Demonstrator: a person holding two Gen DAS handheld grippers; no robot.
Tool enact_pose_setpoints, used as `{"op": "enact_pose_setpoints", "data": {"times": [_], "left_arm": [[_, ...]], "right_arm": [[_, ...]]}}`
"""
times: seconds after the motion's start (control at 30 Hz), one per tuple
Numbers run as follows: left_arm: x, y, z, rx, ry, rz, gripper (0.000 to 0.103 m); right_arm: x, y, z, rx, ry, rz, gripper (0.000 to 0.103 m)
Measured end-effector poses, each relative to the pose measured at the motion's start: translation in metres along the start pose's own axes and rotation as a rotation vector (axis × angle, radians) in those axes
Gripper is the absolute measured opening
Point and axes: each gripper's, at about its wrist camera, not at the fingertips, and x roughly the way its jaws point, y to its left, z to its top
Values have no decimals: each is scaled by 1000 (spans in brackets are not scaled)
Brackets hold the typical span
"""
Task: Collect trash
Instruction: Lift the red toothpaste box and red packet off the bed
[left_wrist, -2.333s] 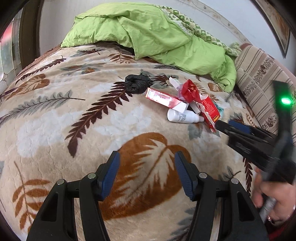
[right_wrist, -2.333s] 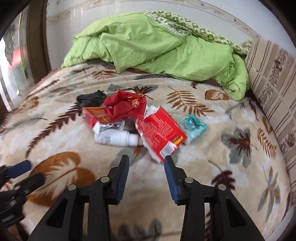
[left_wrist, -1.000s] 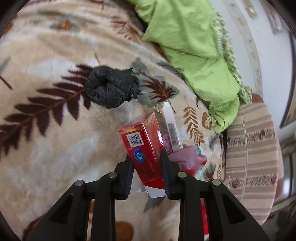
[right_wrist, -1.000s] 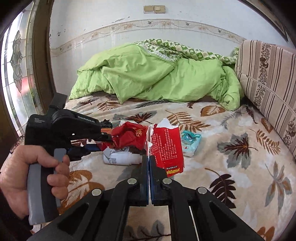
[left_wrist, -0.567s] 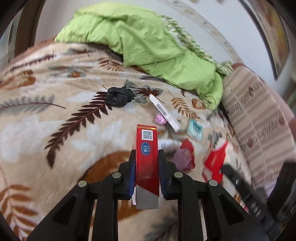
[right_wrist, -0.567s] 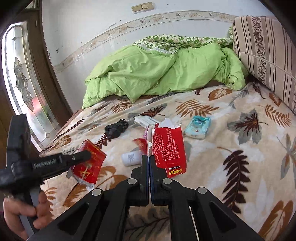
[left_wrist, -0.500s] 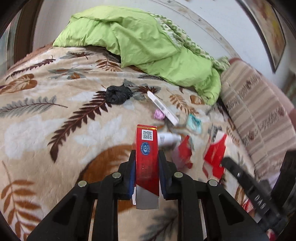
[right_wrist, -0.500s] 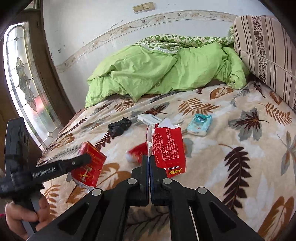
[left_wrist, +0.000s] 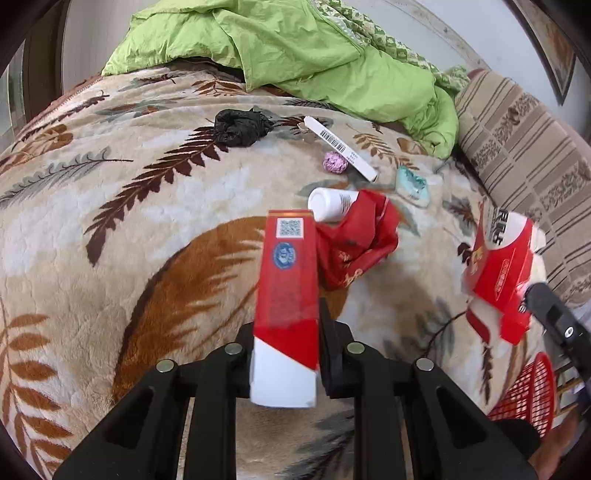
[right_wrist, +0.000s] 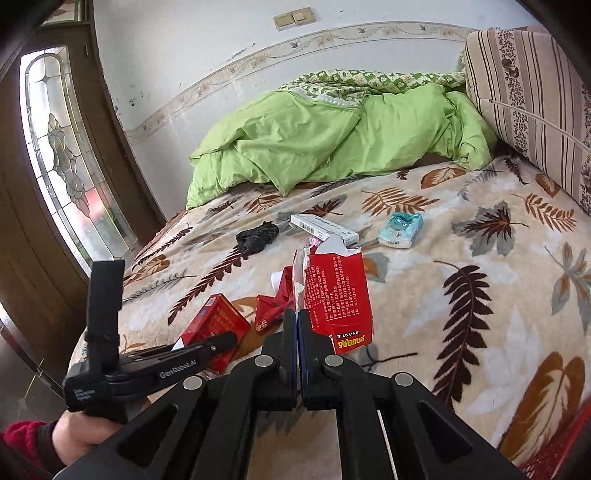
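This is a bedroom in a home. A bed fills most of both views, covered by a plush cream blanket (left_wrist: 110, 229) printed with brown and grey leaves. A crumpled green duvet (right_wrist: 332, 136) lies heaped at its far end against a white wall with a patterned border strip (right_wrist: 258, 62). A striped cushion (right_wrist: 532, 96) stands along the bed's right side. To the left, a dark wooden door with a leaded glass pane (right_wrist: 66, 155) lets in daylight, and a light switch plate (right_wrist: 294, 17) sits high on the wall.

Red-and-white box (left_wrist: 288, 291), leaf-patterned beige blanket (left_wrist: 110, 221)
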Motion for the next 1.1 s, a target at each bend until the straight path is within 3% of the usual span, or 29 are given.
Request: {"op": "enact_pose_setpoints", "data": {"times": [0.27, 0.47, 0.7, 1.1], "left_arm": [[-41, -20, -17, 91, -125, 24, 17], [-65, -40, -24, 176, -225, 89, 17], [-64, -40, -24, 199, -243, 155, 17], [-60, -39, -23, 199, -249, 173, 17]], "right_arm": [[-4, 6, -5, -11, 8, 41, 1], [-6, 12, -11, -19, 21, 65, 1], [-6, 14, -15, -36, 29, 57, 1], [2, 10, -15, -33, 52, 41, 1]]}}
